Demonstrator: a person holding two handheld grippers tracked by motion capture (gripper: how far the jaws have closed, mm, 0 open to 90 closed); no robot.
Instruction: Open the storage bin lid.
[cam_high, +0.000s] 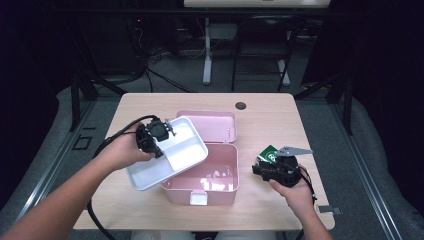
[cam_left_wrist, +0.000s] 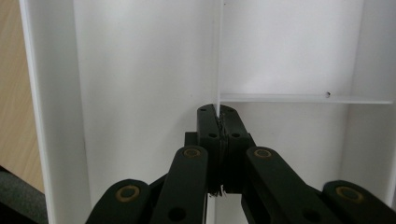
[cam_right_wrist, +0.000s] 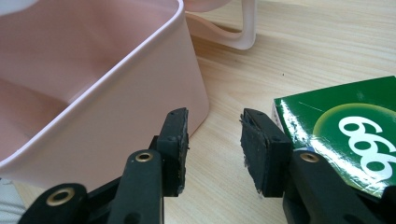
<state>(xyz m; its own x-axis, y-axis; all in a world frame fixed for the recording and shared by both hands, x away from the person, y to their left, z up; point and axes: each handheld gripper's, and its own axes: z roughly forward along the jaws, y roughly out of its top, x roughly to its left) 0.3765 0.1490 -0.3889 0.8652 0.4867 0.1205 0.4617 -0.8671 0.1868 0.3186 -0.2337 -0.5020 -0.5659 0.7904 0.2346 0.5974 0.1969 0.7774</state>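
White plastic fills the space in front of the left claw (cam_left_wrist: 218, 122). It is a white tray (cam_high: 172, 159) with little walls inside that split it into parts. The left claw is clenched on one thin inner wall of the tray, with the wall pinched tight between its two black pads. Seen from above, the left claw (cam_high: 165, 131) holds the tray tilted, up off the worktop (cam_high: 270, 115). The low end of the tray hangs over the near left corner of the pink box (cam_high: 207, 175).

The pink box stands open on the light wood worktop, just to the right of the left claw. Its pink lid (cam_high: 210, 124) lies flat behind it, touching the back of the box.

The right claw (cam_right_wrist: 215, 140) is released, with its pads apart and only bare wood between them. It rests low by the worktop. The wall of the pink box (cam_right_wrist: 112, 116) is close on one side of it. A green packet (cam_right_wrist: 345, 126) with white marks lies just beside its other pad. From above, the right claw (cam_high: 265, 167) sits to the right of the box, with the green packet (cam_high: 268, 152) close behind it.
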